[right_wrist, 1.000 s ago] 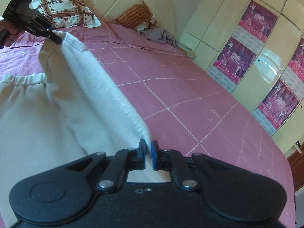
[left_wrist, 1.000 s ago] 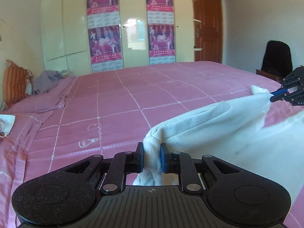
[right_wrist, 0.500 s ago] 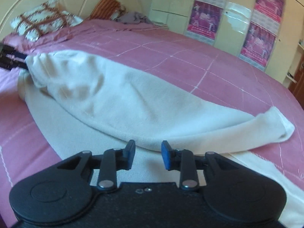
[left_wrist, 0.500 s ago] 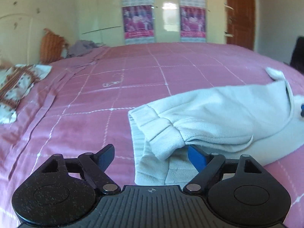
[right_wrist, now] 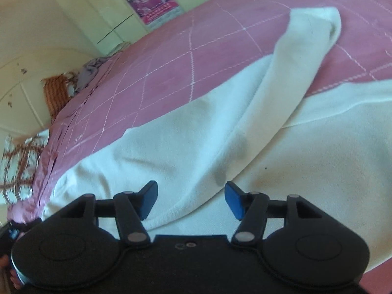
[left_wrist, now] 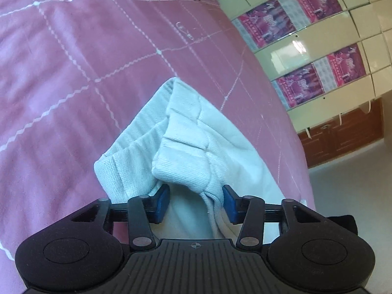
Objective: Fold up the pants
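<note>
The posters on the wardrobe carry print, but it is too small and blurred to read. No containers show in either view.

The pants, white, lie on the pink bed. In the left view a bunched cuffed end sits at 12 o'clock from the left tool, and a fold of that cloth hangs between its blue pads. Those jaws have just been closing in, yet the cloth sits loosely in the gap; I see no squeeze on it. The right tool has jaws well apart, just been opening, with the pants spread flat beneath and nothing pinched between them.

Only the right view shows the long run of the pants, one leg folded over toward 1 o'clock, plus an orange cushion and a patterned pillow at 9 to 10 o'clock. Only the left view shows the brown door at 3 o'clock and the floor beside the bed.
</note>
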